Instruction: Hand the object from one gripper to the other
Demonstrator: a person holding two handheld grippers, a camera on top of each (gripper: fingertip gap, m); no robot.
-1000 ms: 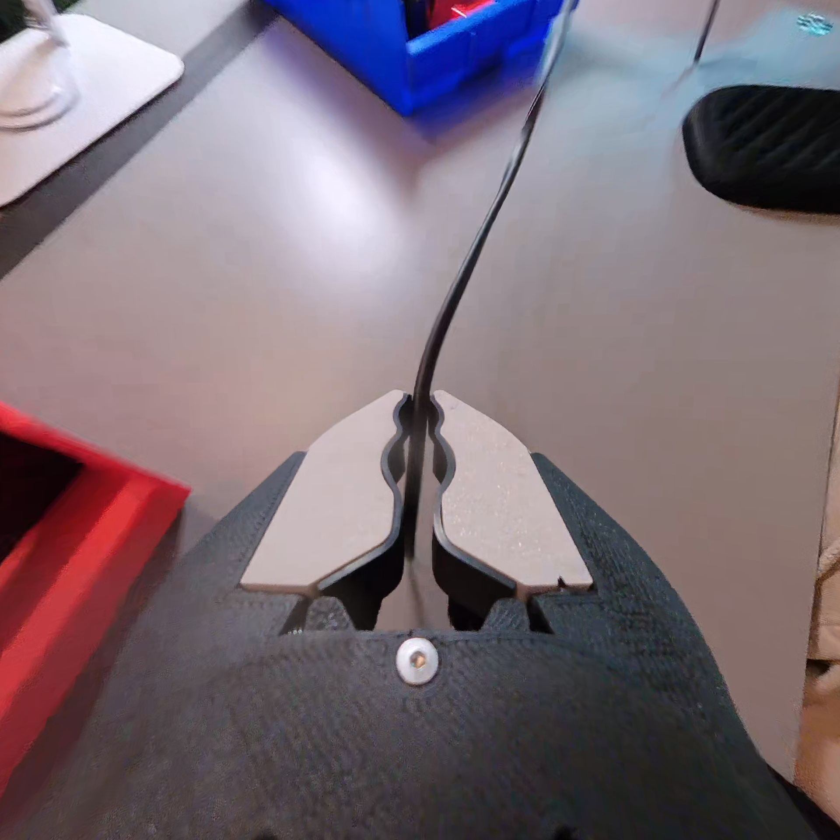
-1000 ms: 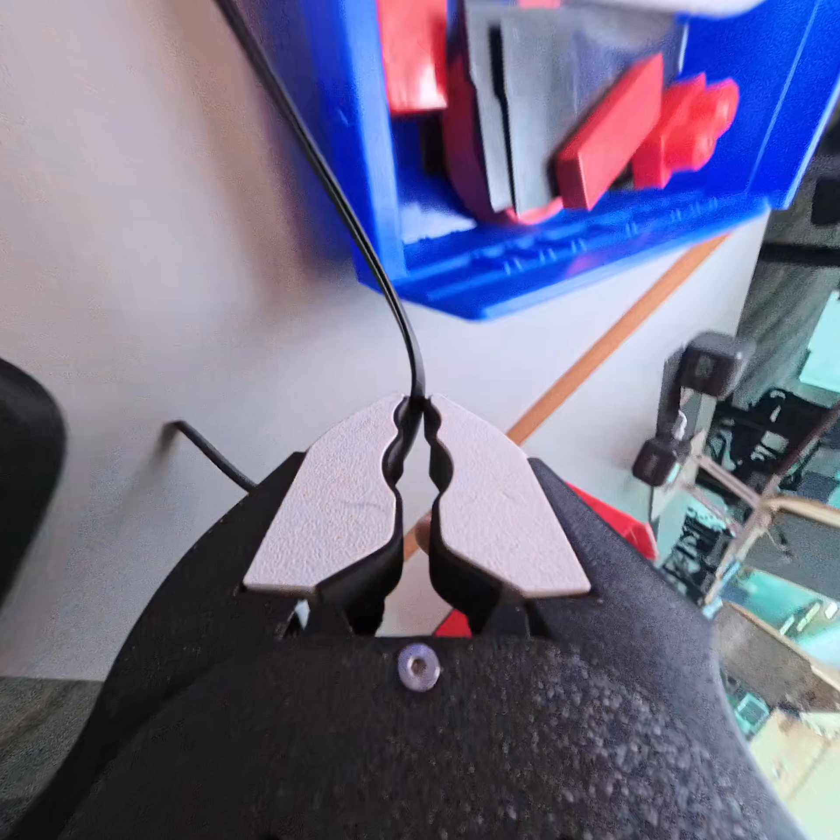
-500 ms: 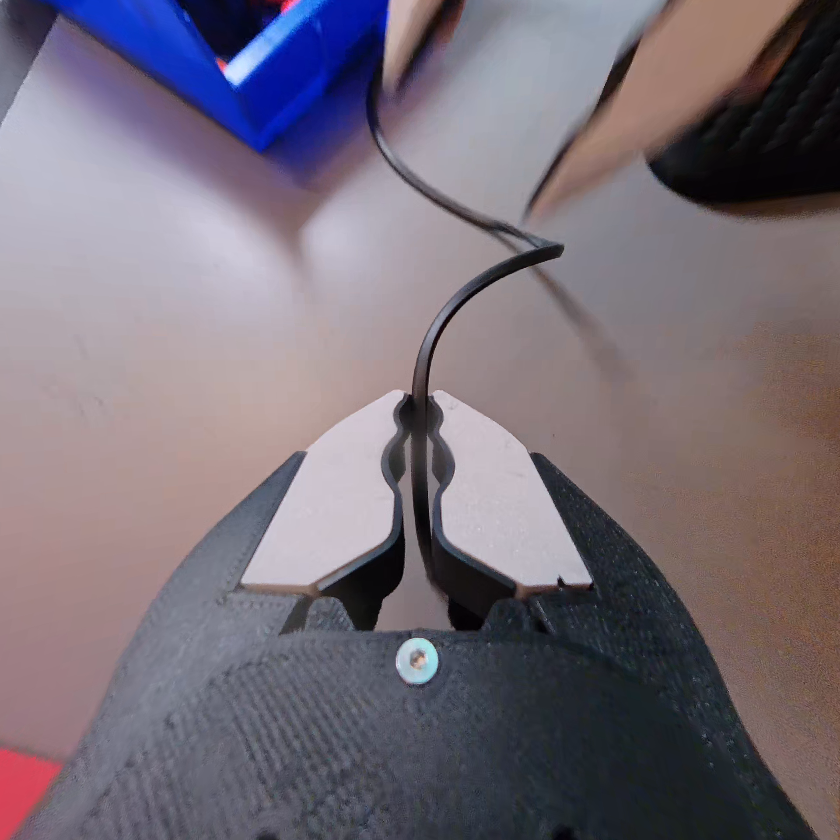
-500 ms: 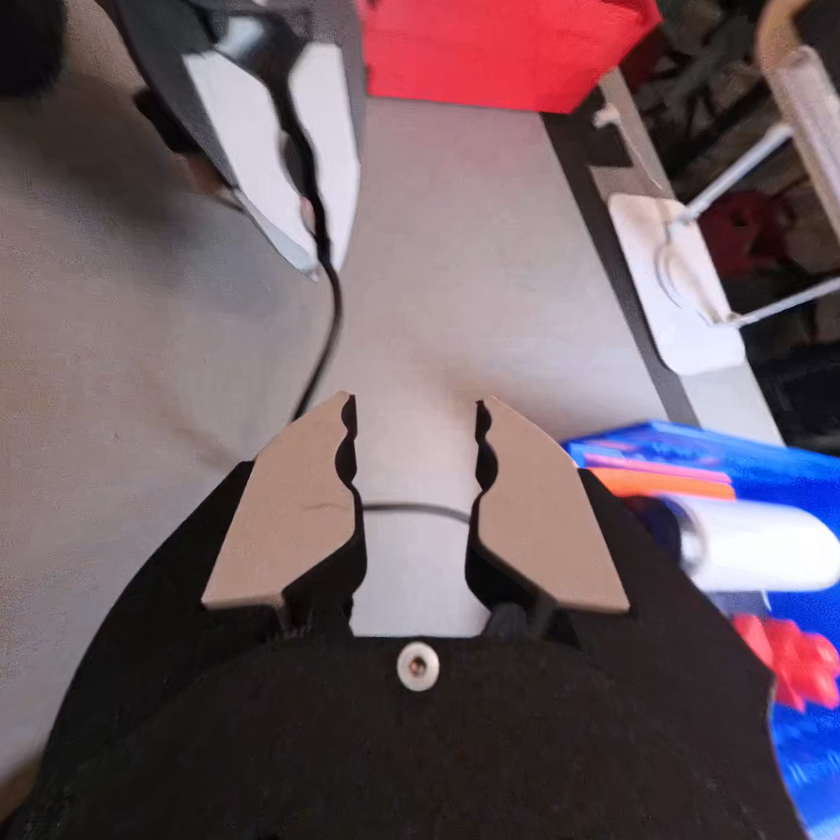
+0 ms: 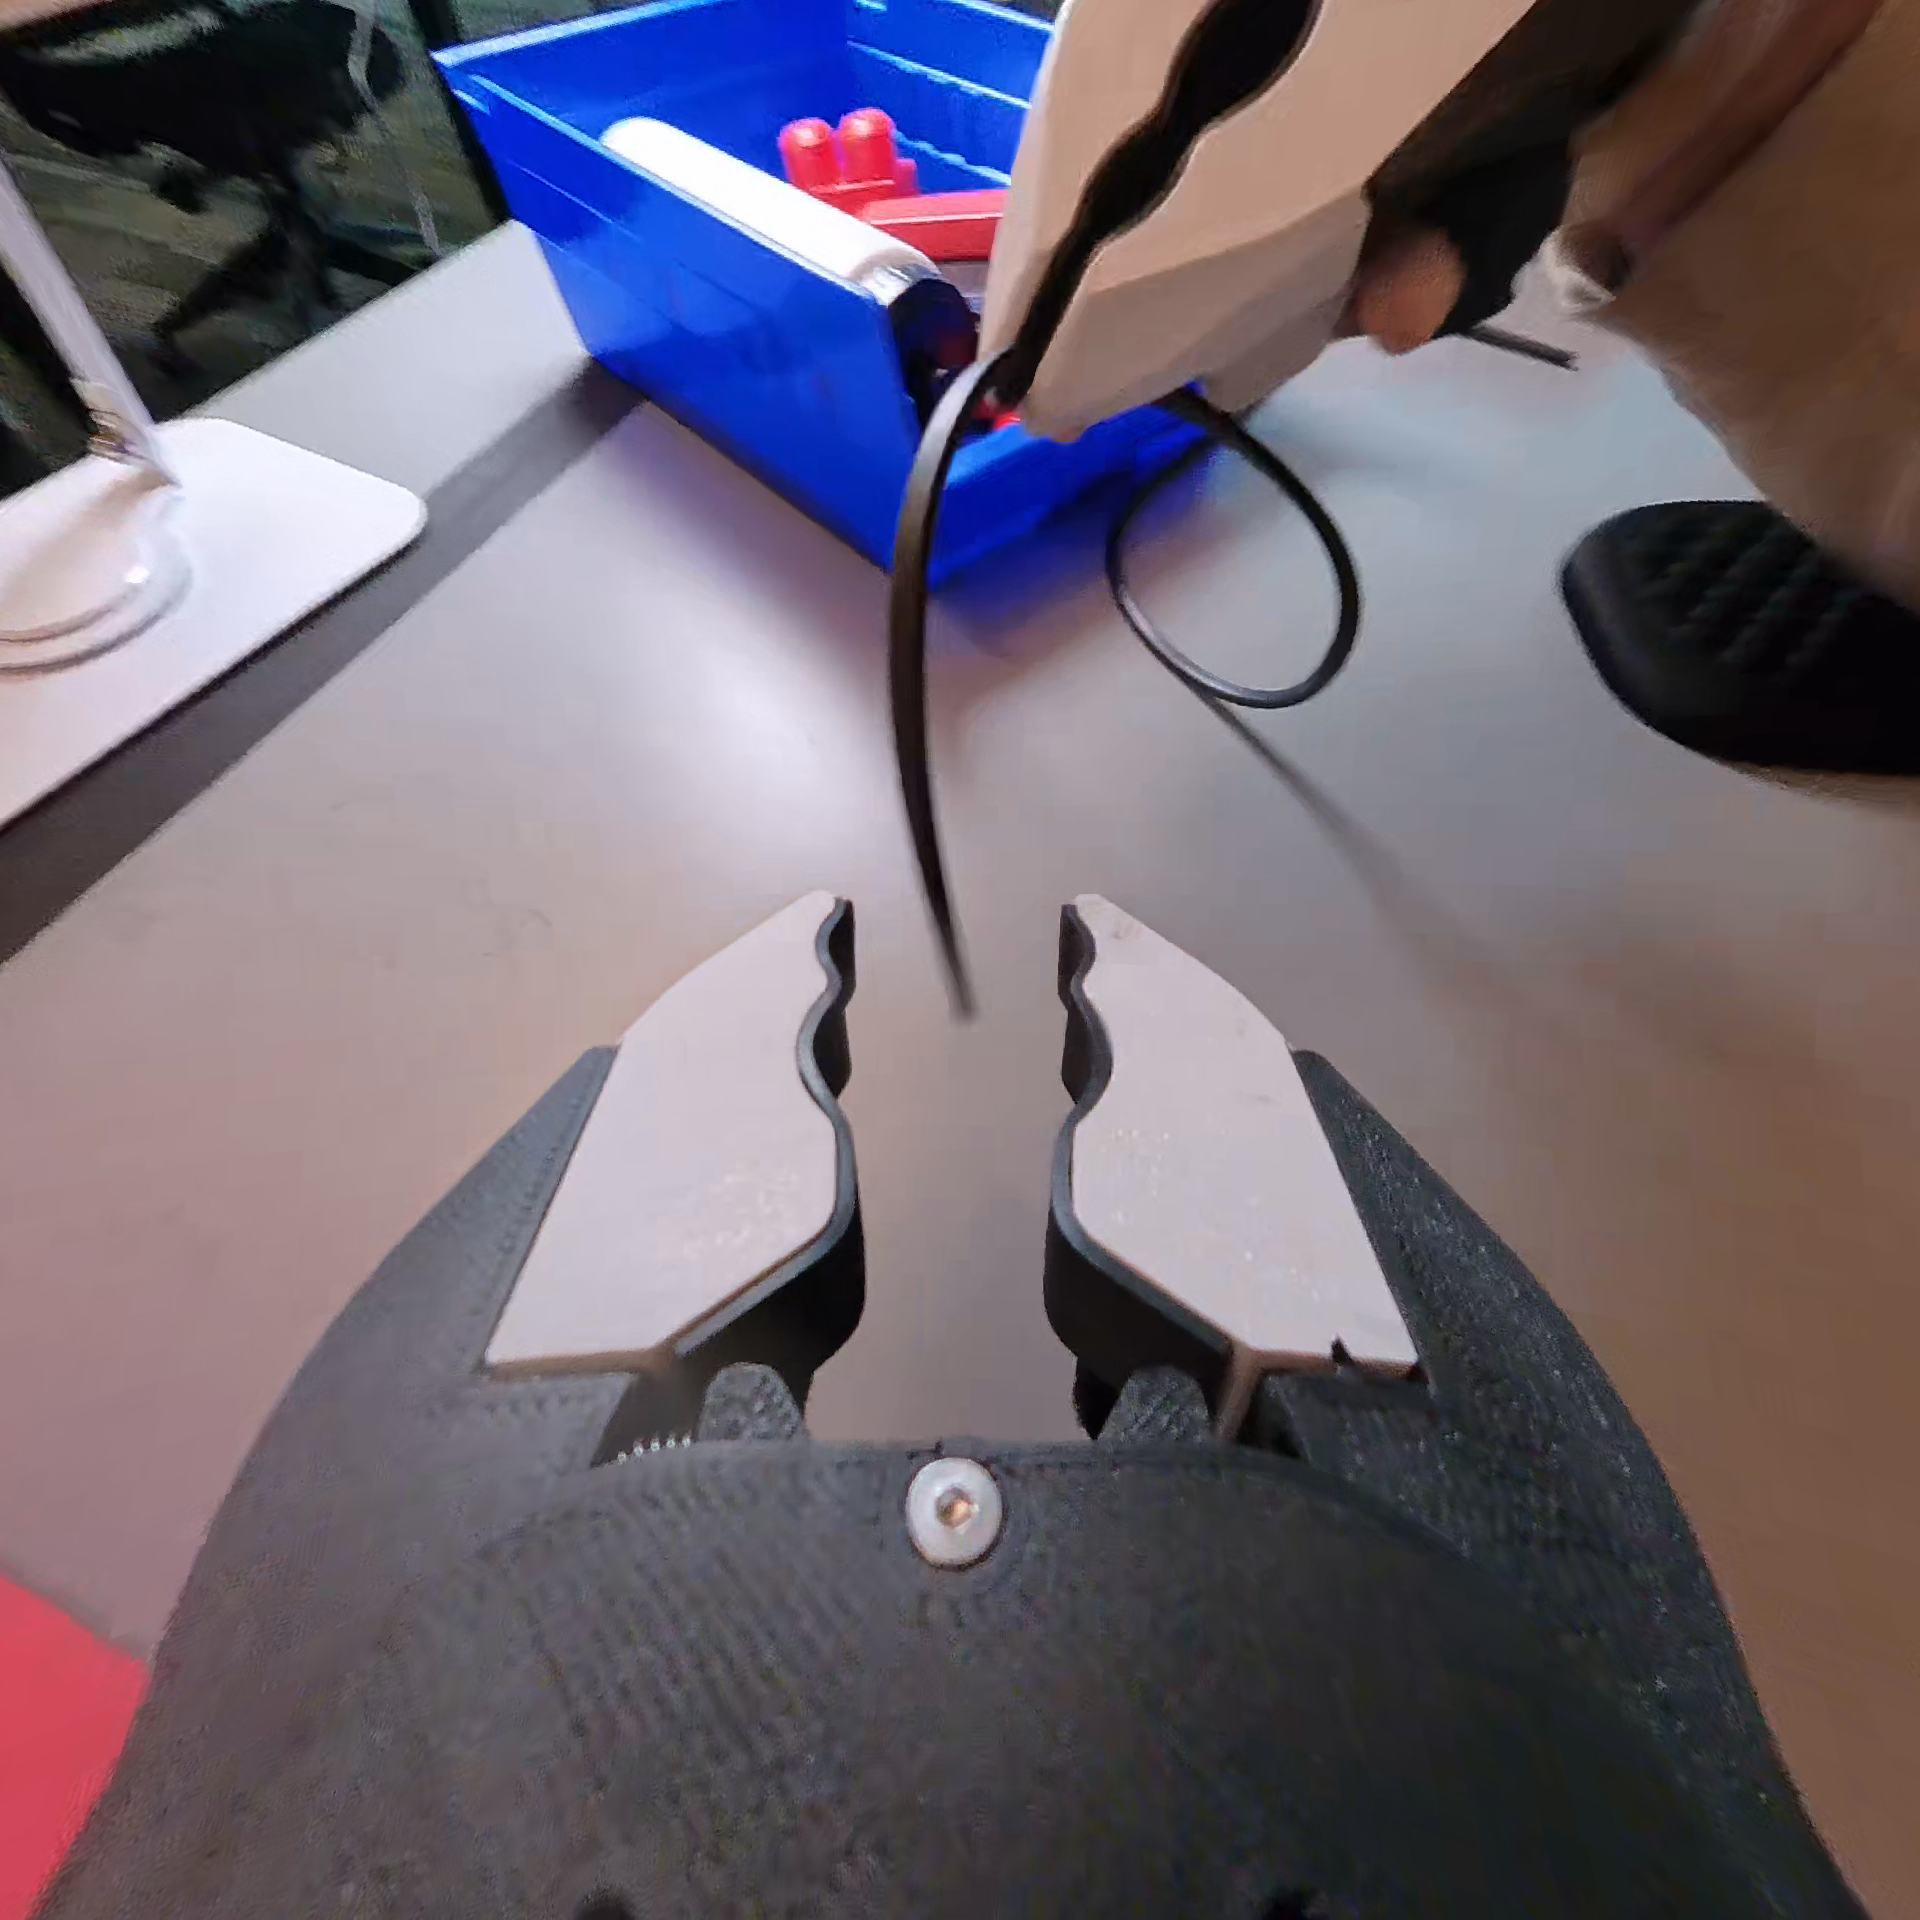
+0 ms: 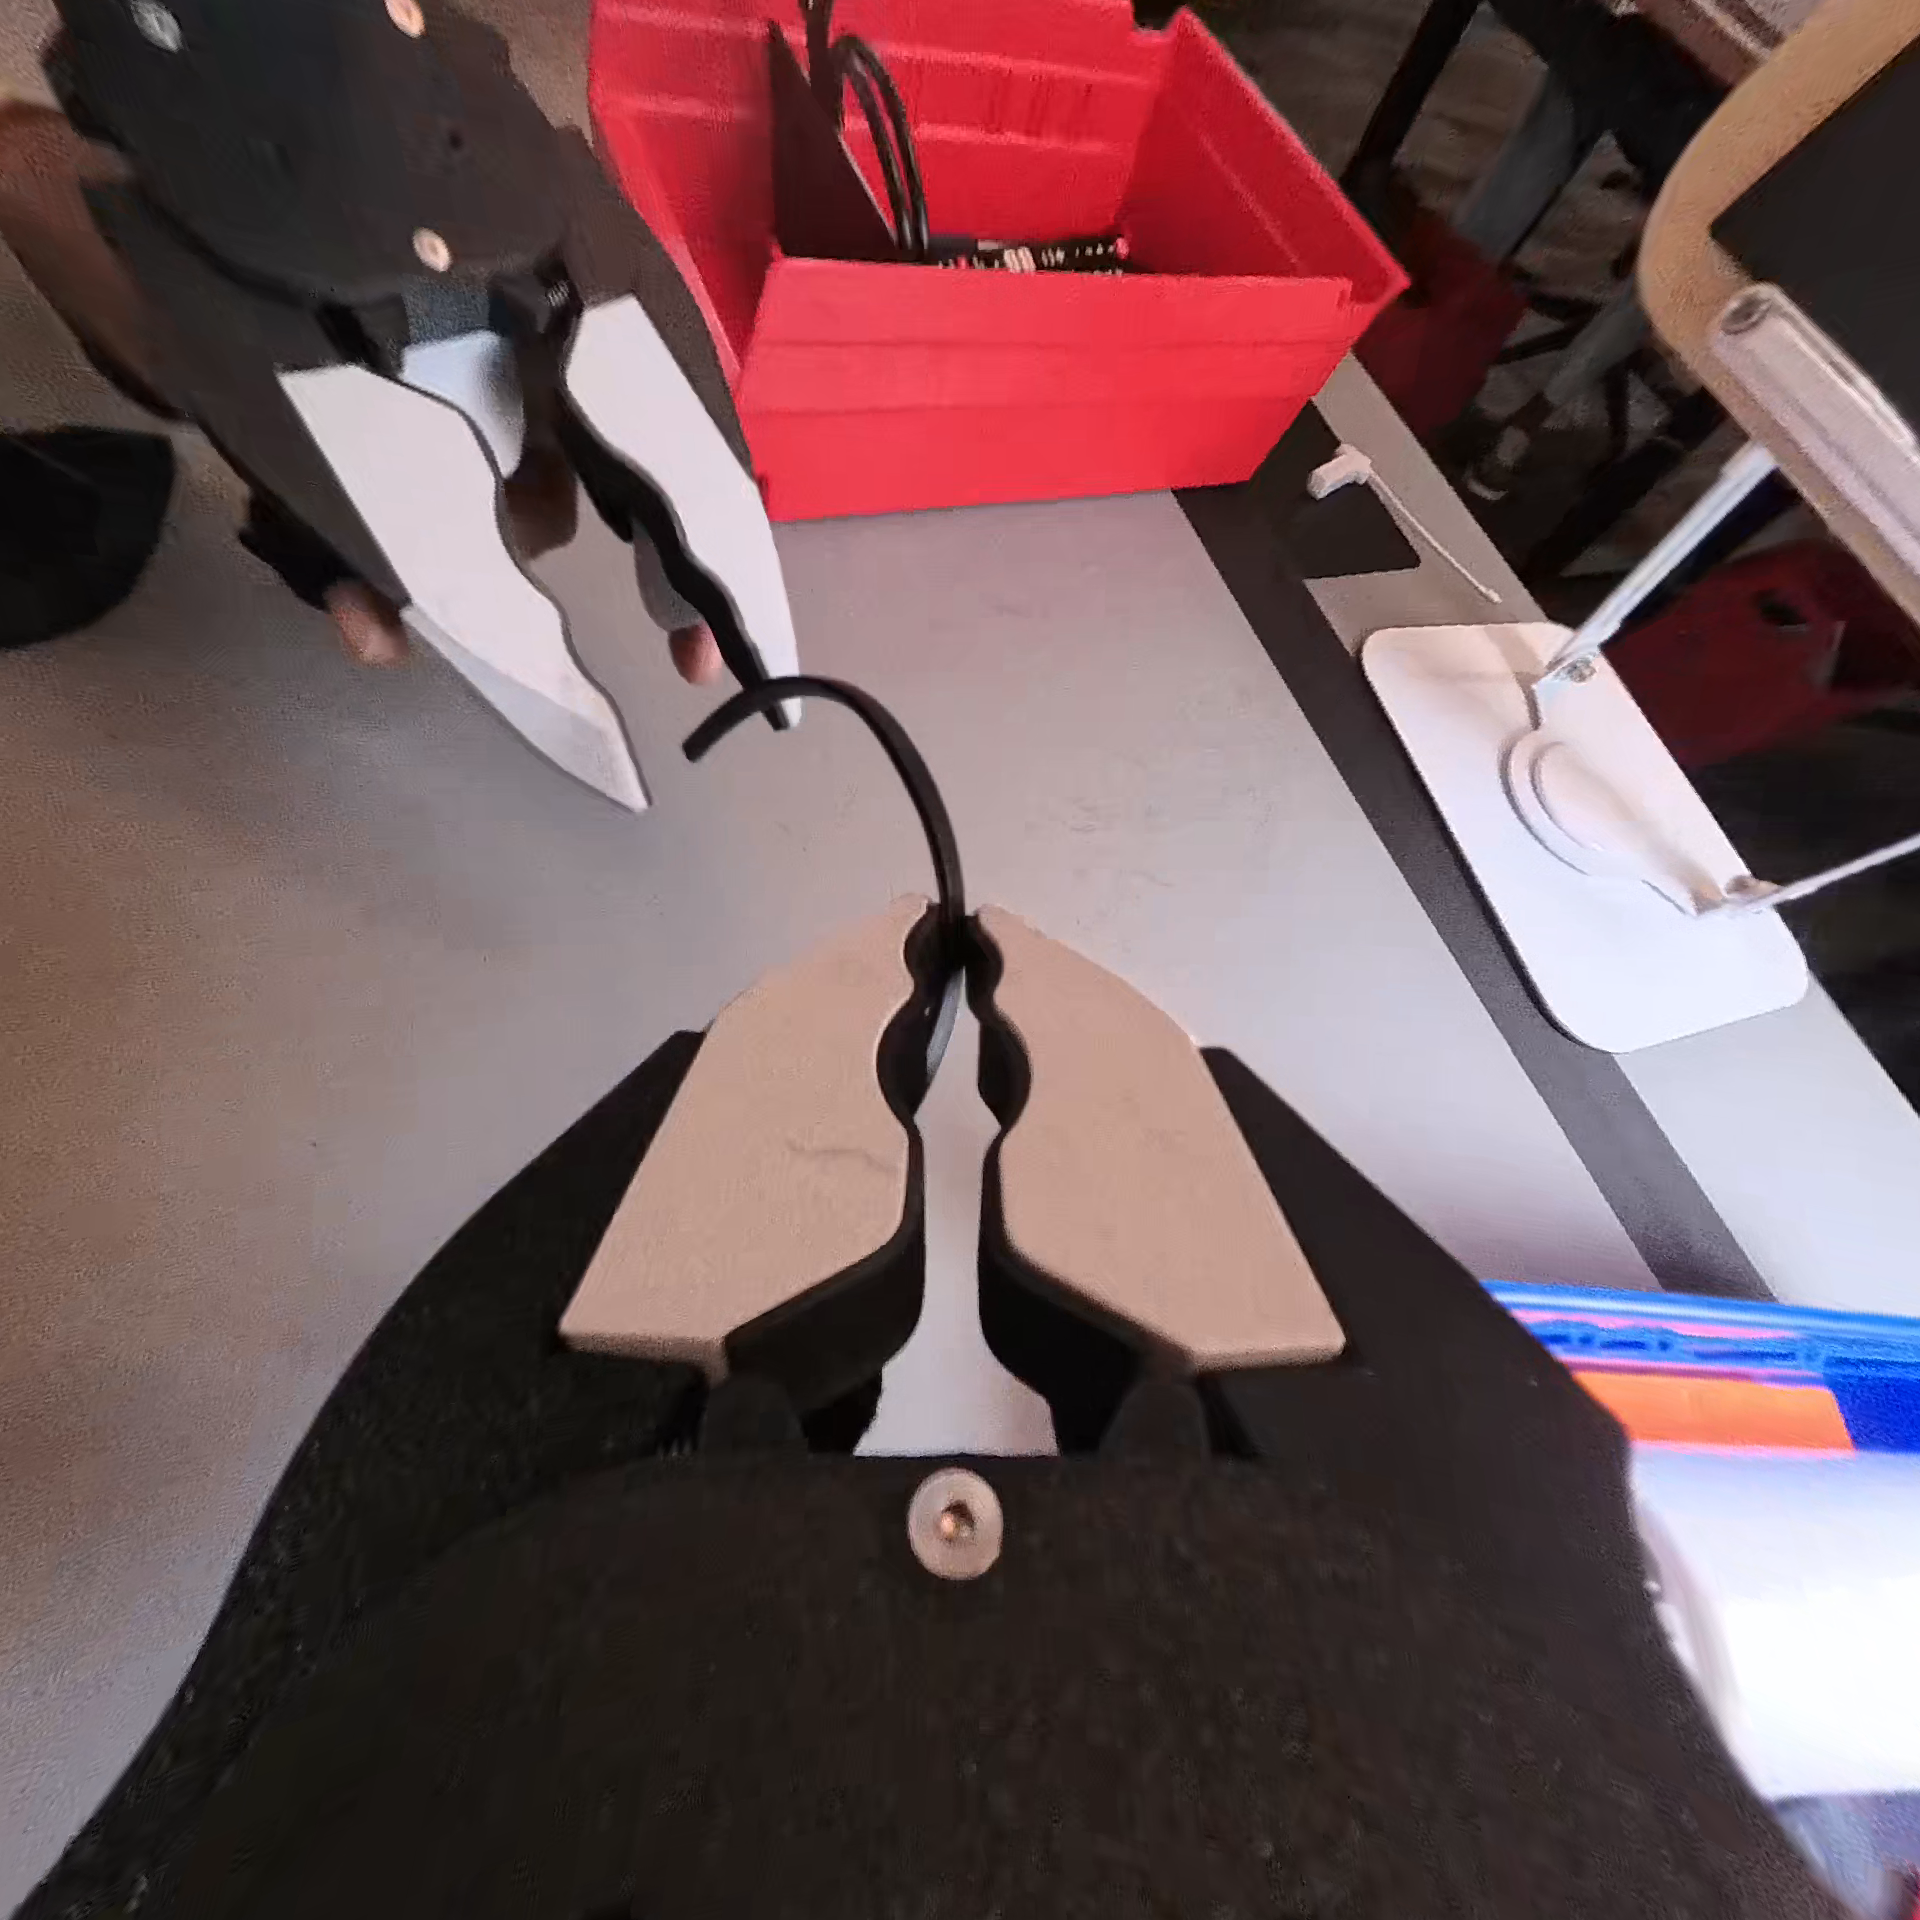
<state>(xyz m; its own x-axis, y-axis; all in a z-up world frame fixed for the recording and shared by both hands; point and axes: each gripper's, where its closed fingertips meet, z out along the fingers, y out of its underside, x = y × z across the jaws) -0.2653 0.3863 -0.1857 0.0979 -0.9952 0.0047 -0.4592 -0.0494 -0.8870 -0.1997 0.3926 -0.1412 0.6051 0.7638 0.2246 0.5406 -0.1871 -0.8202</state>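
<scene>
The object is a thin black cable tie [image 5: 904, 644]. In the left wrist view it hangs from my right gripper [image 5: 1023, 400] and its free end lies between my left gripper's [image 5: 956, 914] open jaws, touching neither. A looped part of the tie [image 5: 1247, 582] curls behind the right gripper. In the right wrist view my right gripper [image 6: 951, 920] is shut on the tie [image 6: 914, 769], which arcs up and left. My left gripper [image 6: 707, 758] stands open just beyond the tie's tip.
A blue bin [image 5: 727, 312] holding red parts and a white roll stands at the back. A red bin [image 6: 1018, 343] holds black items. A white stand base [image 5: 208, 540] sits at the left, a black pad [image 5: 1745, 623] at the right. Across from one pair of fingers to the other is roughly 9 cm. The white stand base [image 5: 208, 540] is about 35 cm from both grippers' fingertips.
Half a second ago my left gripper held the tie and my right was open. Now my right gripper has shut on the tie and my left has opened and let it go.
</scene>
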